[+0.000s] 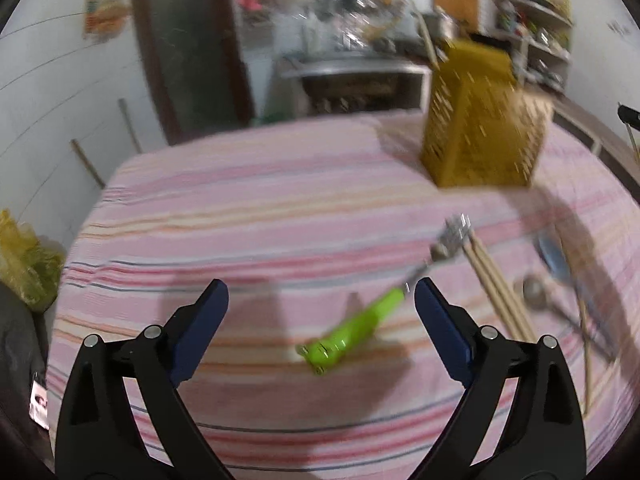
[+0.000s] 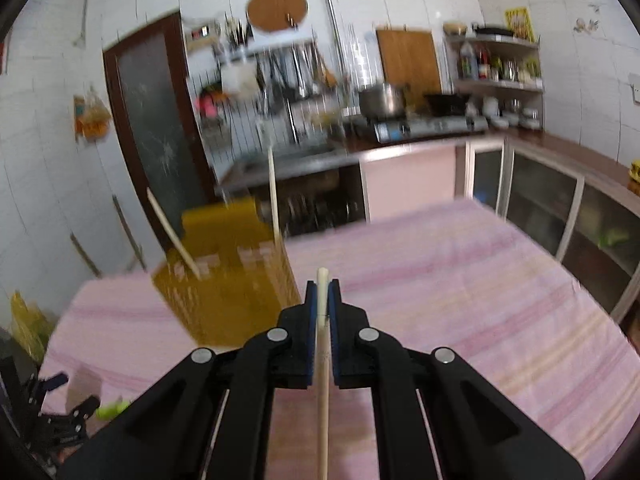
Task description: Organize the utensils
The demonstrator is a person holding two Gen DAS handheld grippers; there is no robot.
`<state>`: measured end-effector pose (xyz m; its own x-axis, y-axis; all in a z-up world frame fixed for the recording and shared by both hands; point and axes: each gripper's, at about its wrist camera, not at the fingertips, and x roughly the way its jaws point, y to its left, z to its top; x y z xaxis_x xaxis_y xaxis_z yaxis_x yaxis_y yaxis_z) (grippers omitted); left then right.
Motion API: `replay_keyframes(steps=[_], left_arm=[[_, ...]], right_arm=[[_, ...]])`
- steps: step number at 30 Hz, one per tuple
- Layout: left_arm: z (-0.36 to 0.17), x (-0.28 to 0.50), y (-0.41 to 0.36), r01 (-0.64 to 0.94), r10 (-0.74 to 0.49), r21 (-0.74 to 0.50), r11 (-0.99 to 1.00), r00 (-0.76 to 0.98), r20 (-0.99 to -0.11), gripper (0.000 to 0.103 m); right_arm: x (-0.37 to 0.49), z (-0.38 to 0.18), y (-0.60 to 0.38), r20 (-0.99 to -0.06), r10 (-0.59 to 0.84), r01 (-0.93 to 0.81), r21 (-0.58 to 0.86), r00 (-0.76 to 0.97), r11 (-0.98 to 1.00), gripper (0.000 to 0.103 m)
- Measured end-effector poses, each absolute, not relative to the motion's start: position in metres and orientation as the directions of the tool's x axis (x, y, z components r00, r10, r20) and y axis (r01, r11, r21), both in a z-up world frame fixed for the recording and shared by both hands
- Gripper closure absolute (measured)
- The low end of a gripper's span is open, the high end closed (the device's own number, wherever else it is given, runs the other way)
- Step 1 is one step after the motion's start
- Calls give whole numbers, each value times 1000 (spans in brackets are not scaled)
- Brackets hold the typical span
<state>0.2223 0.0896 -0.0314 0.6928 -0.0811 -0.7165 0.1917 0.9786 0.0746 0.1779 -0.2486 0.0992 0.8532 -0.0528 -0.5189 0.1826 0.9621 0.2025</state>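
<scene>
A green-handled fork lies on the pink striped cloth, tines toward the upper right. My left gripper hangs open just above it, jaws wide on either side of the handle, touching nothing. Wooden chopsticks, a metal spoon and a blue utensil lie to the right. A yellow perforated utensil holder stands at the back right. My right gripper is shut on a pale wooden chopstick, beside the holder, in which two chopsticks stand.
The cloth-covered table stretches to the right. Behind it run a kitchen counter with a stove, a sink, shelves and a dark door. A yellow bag sits off the table's left edge.
</scene>
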Motion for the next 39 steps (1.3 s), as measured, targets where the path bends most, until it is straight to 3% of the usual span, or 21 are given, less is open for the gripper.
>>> replay_keyframes(steps=[4, 6, 8, 9, 12, 15, 18, 19, 21, 22, 25, 35, 37, 39], left_arm=[[-57, 232, 79, 292, -119, 86, 953, 619, -776, 14], [-65, 240, 71, 325, -102, 114, 939, 578, -809, 42], [-68, 245, 71, 337, -119, 85, 938, 541, -832, 49], [-66, 244, 71, 336, -131, 68, 939, 534, -835, 64], [-63, 235, 61, 348, -144, 53, 936, 516, -845, 77], [-61, 226, 52, 325, -147, 30, 945, 507, -849, 81], [-58, 222, 49, 292, -145, 5, 956, 490, -860, 80], [-58, 220, 49, 290, -146, 6, 957, 498, -855, 75], [-54, 221, 48, 271, -117, 42, 962, 547, -829, 27], [-53, 224, 50, 254, -100, 59, 965, 570, -815, 22], [-52, 236, 49, 259, -121, 38, 965, 571, -812, 21], [-63, 298, 3, 358, -77, 139, 923, 528, -846, 22], [-62, 309, -5, 365, -89, 129, 922, 524, -847, 28], [-63, 317, -9, 370, -113, 97, 924, 505, -856, 44]], right_arm=[[172, 76, -252, -587, -57, 203, 185, 808, 962, 97], [170, 67, -256, -608, -63, 218, 185, 791, 958, 97], [168, 60, -258, -621, -67, 227, 183, 781, 957, 97], [166, 57, -259, -623, -67, 229, 183, 779, 956, 97], [169, 53, -259, -627, -67, 236, 190, 776, 953, 97], [174, 50, -255, -629, -63, 231, 189, 774, 955, 97], [183, 45, -250, -635, -62, 219, 172, 770, 961, 97], [186, 43, -249, -638, -63, 218, 167, 767, 962, 97], [190, 38, -248, -644, -50, 213, 177, 763, 961, 97], [192, 35, -248, -647, -46, 213, 182, 761, 960, 97], [197, 29, -247, -652, -43, 213, 184, 757, 960, 97], [209, 14, -252, -672, -29, 228, 211, 740, 951, 97], [212, 13, -253, -673, -29, 232, 213, 739, 949, 97], [214, 15, -252, -673, -31, 232, 211, 739, 949, 97]])
